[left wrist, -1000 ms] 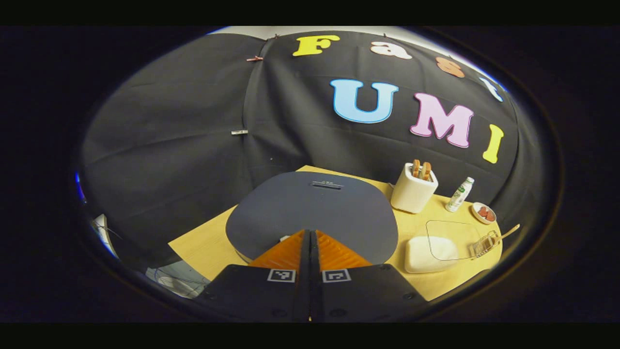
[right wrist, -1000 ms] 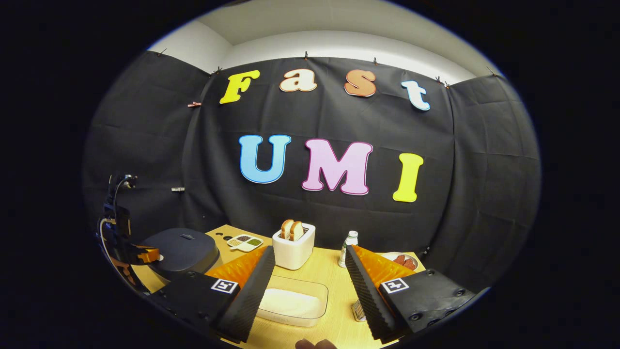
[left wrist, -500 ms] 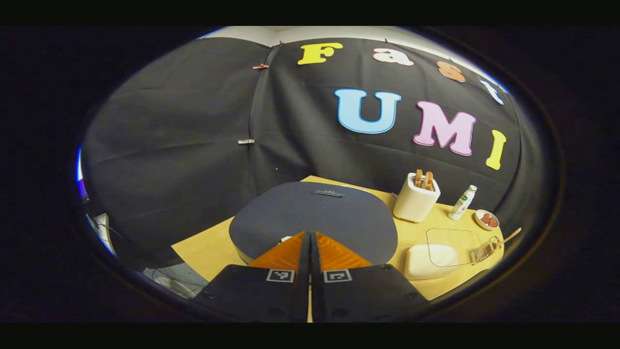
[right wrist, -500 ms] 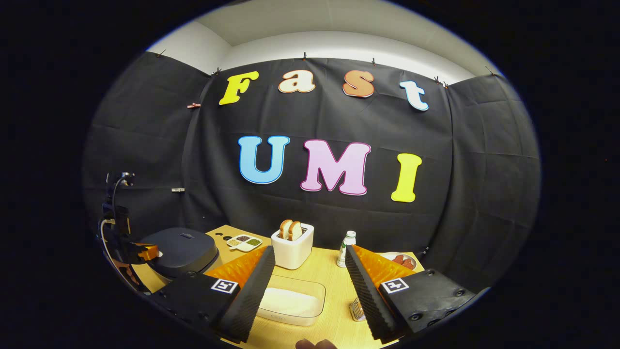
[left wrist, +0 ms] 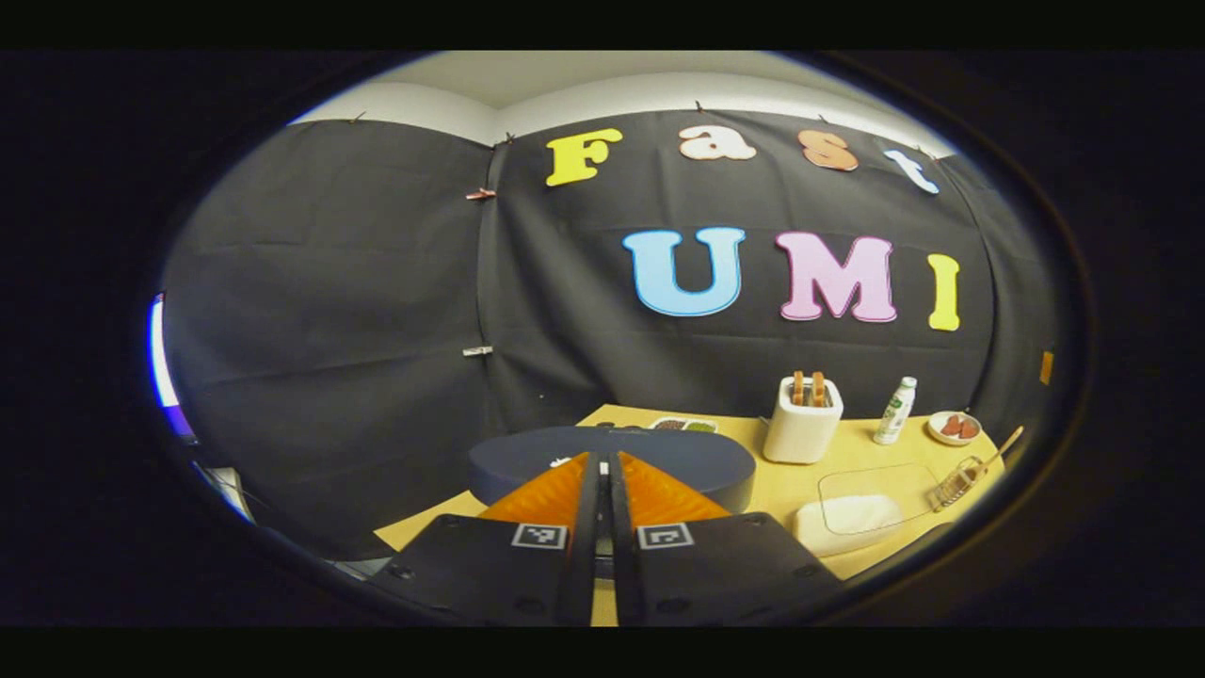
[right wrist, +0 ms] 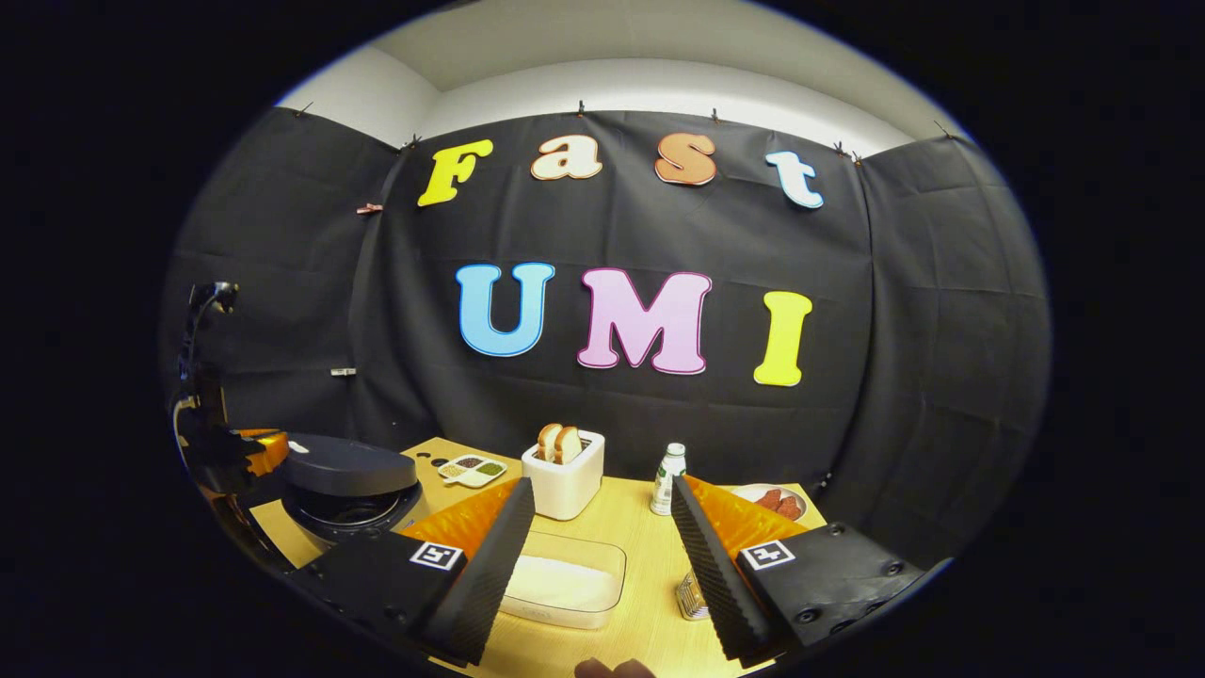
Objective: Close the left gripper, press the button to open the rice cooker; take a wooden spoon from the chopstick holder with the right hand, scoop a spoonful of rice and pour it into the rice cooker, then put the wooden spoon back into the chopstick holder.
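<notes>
The left hand-held gripper (left wrist: 602, 471) has its fingers pressed together; the right hand-held gripper (right wrist: 602, 513) gapes wide.

A staged recording booth set up as a kitchen: black cloth walls clipped around a wooden tabletop (right wrist: 650, 537) holding a rice cooker (right wrist: 348, 485), a toaster (right wrist: 565, 485) with bread, and a small bottle (right wrist: 669, 478).

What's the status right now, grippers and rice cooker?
Left gripper shut, at rice cooker lid. Lid popped up, pot showing. Right gripper open, empty, over rice box. Spoon in holder, nothing blocking.
</notes>
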A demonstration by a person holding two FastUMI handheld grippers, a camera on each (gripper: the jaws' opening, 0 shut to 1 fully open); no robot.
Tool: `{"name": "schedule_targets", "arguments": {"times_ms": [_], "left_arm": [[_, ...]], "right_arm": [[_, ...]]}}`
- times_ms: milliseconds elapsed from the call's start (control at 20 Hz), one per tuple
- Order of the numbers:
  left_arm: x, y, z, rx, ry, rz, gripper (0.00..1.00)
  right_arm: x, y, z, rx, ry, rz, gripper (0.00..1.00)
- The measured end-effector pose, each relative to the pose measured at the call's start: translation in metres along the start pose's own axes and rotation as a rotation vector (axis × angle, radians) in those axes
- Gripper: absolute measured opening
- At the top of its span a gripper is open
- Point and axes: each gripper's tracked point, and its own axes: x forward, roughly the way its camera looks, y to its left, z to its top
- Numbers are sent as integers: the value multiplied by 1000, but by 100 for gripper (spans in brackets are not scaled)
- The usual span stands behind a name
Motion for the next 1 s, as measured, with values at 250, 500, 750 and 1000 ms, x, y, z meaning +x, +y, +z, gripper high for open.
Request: {"name": "schedule_targets", "arguments": {"times_ms": [250, 500, 750, 1000], "left_arm": [[-21, 0, 19, -4, -57, -1, 25], [-32, 6, 28, -33, -76, 17, 30], [-44, -7, 27, -33, -78, 7, 52], [-53, -15, 35, -35, -98, 1, 71]], "right_arm": [[-3, -10, -6, 6, 8, -16, 91], [-1, -23, -14, 6, 20, -38, 92], [1, -46, -27, 1, 38, -78, 91], [7, -81, -47, 13, 73, -149, 92]]}}
